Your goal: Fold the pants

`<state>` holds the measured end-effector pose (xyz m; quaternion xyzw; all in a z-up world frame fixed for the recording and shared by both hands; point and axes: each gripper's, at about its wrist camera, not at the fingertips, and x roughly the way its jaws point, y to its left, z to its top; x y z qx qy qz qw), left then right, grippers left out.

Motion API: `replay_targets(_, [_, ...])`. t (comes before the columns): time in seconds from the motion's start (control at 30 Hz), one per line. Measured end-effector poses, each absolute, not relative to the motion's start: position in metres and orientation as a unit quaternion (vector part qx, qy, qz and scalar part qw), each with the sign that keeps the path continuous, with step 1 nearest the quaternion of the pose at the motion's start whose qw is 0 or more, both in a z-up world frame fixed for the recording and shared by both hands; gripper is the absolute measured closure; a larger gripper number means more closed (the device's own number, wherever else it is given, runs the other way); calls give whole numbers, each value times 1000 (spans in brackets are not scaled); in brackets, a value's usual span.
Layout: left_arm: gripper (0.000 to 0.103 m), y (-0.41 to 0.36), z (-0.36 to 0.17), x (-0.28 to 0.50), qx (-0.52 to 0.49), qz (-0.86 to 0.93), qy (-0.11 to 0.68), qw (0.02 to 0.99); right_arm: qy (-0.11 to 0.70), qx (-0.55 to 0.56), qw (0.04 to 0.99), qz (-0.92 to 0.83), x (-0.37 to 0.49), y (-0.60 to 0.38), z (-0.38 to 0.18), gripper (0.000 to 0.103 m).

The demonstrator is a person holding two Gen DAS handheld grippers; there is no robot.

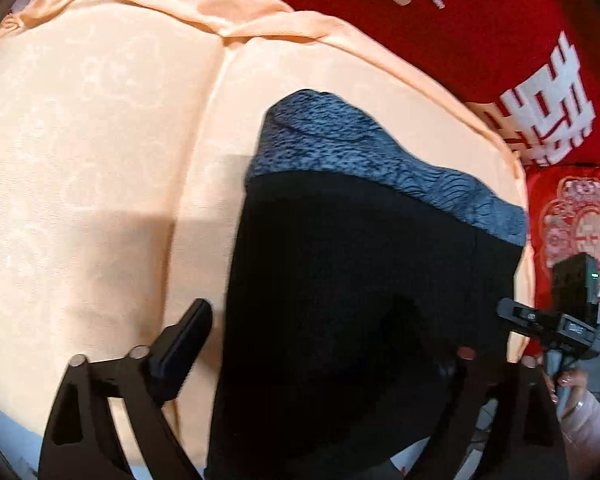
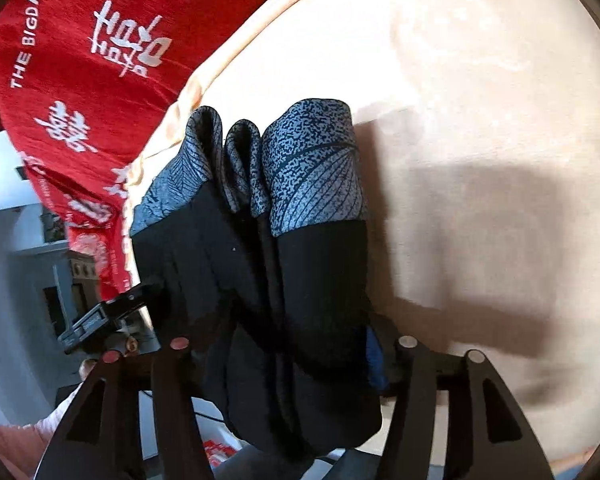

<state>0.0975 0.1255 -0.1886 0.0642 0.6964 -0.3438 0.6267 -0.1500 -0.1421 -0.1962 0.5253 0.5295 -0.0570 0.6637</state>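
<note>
A red cloth [image 1: 480,28] with white characters and the words "THE BIGDAY" is seen at 12 to 2 o'clock in the left wrist view and at 10 o'clock in the right wrist view [image 2: 80,64], lying just beyond the far edge of the peach bedsheet [image 1: 100,140]. The view of the sheet is blocked in both cameras by the pants [image 1: 360,280], which are black with a grey patterned band at the far end. In the left wrist view the pants are spread from the centre toward 5 o'clock; in the right wrist view they are bunched in folds at the centre [image 2: 300,260].

The left gripper [image 1: 332,344] is spread wide, with one finger bare at 7 o'clock and the other hidden behind the black cloth. The right gripper [image 2: 296,344] is pressed onto the bunched pants, which are pinched between its fingers. The right gripper is also seen at 4 o'clock in the left wrist view [image 1: 512,312].

The bedsheet is faintly patterned and creased. Pale walls and grey furniture are made out at 8 o'clock in the right wrist view.
</note>
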Motion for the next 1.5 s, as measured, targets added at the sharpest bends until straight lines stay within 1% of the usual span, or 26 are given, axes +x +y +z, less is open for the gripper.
replay_targets(0.07, [8,129,-182,97,79,-337,694,632,538,507,668,-85,-152,-139,-186,37])
replay_targets(0.2, [8,136,-158,91,146,-317,664,662,551,479,669,-136,-158,-135,-168,36])
replay_targets(0.3, [8,139,-139,78,188,-311,638,678,568,437,674,-177,-161,-129,-149,35])
replay_targets(0.37, [8,138,-130,70,206,-311,628,683,579,416,673,-196,-166,-126,-139,23])
replay_targets(0.4, [8,139,-125,64,216,-312,624,683,580,411,674,-202,-167,-125,-136,22])
replay_targets(0.47, [0,129,-121,53,225,-314,624,679,581,401,675,-215,-172,-121,-129,22])
replay_targets(0.7, [0,127,-103,19,255,-317,626,665,577,382,675,-257,-186,-100,-105,18])
replay_targets(0.73, [0,129,-99,14,259,-317,625,665,576,377,677,-260,-187,-96,-100,13])
replay_targets(0.8, [0,132,-91,8,263,-315,623,666,578,364,681,-263,-187,-85,-91,0])
replay_targets(1.17, [0,148,-50,-12,284,-303,602,682,610,276,689,-278,-175,-31,-54,0])
replay_targets(1.5, [0,159,-27,-24,293,-293,591,693,615,266,692,-270,-165,0,-23,0])
